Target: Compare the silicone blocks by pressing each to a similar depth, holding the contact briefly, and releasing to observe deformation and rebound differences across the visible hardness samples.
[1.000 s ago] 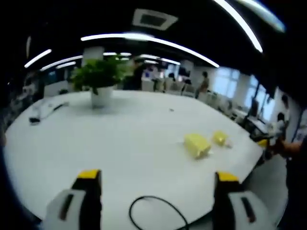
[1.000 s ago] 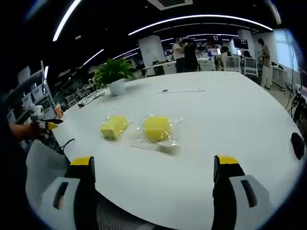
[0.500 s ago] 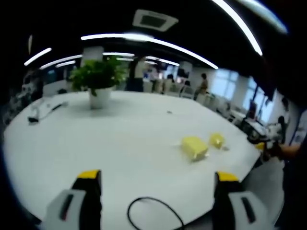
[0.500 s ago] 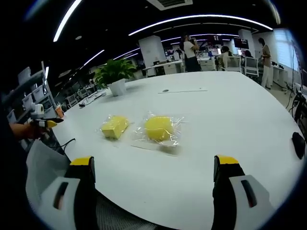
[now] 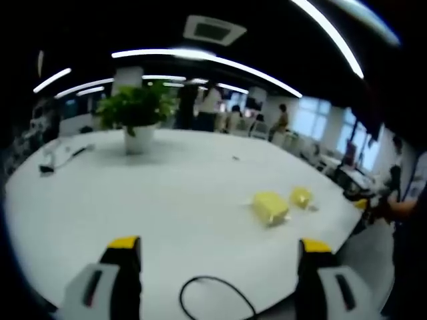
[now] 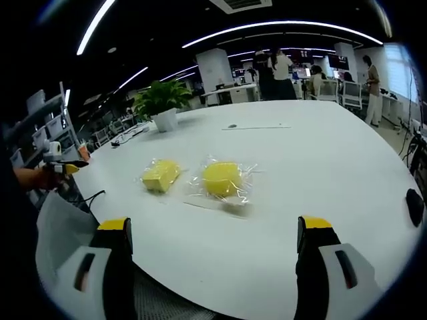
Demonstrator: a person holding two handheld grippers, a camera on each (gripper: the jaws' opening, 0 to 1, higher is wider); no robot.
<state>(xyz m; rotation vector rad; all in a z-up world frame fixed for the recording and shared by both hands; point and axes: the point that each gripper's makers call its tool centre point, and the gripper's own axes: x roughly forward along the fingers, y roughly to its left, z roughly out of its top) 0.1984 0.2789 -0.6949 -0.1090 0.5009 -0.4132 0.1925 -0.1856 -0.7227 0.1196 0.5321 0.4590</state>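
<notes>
Two yellow silicone blocks in clear wrap lie on a large white table [image 6: 320, 160]. In the right gripper view the left block [image 6: 159, 175] and the right block [image 6: 222, 179] sit side by side ahead of my right gripper [image 6: 213, 260], which is open and empty at the table's near edge. In the left gripper view the same blocks look small, the nearer block [image 5: 269, 206] and the farther block [image 5: 301, 196], off to the right. My left gripper [image 5: 217, 267] is open with nothing between its jaws. The left gripper [image 6: 61, 167] also shows far left in the right gripper view.
A potted plant [image 5: 137, 115] stands at the far side of the table [image 5: 167, 187]. A black cable loop [image 5: 217, 297] lies near my left gripper. A dark object [image 6: 414, 205] rests at the table's right edge. People stand among desks behind. A person's hand [image 5: 393, 208] is at the right.
Both views have shifted only slightly. The blocks lie where they were. People in the background have walked a little.
</notes>
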